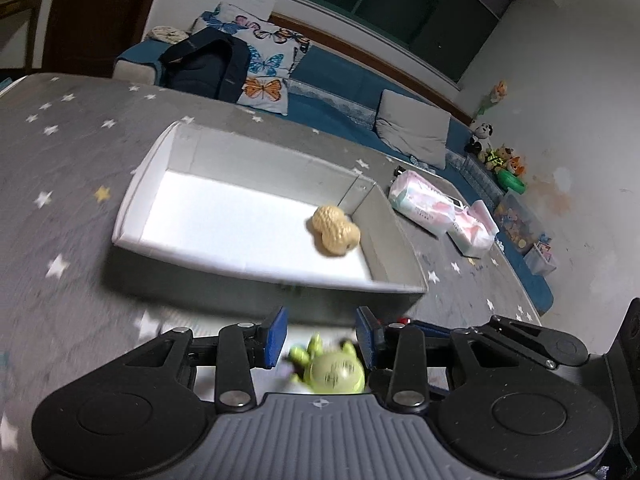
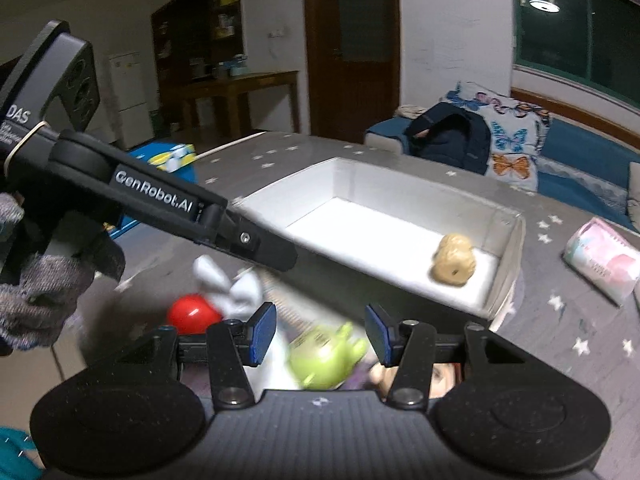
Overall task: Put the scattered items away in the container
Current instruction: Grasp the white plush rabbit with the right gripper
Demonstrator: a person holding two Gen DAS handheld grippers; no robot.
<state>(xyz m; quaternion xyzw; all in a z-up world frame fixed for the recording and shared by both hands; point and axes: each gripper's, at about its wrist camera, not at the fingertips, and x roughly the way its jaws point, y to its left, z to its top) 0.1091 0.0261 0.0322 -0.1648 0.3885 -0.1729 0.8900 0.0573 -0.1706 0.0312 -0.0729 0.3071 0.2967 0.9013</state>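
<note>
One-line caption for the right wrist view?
Open right gripper above a green toy, near a white box holding a peanut-shaped toy.

Dim indoor night light, both fisheye views.
The white box floor (image 1: 240, 220) glared; near toys smeared by motion blur; edges bowed; ceiling lamp (image 2: 543, 5) reflected in window.

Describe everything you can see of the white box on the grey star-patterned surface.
The white box is a shallow, open-topped rectangle that looks like thin card or foam board, with grey-shaded side walls and a bright white floor. It sits flat on the grey star-patterned surface. Inside, a tan peanut-shaped toy lies on the floor near one end wall; the rest of the floor is bare. Neither gripper touches the box, and the other toys lie outside its near wall.
</note>
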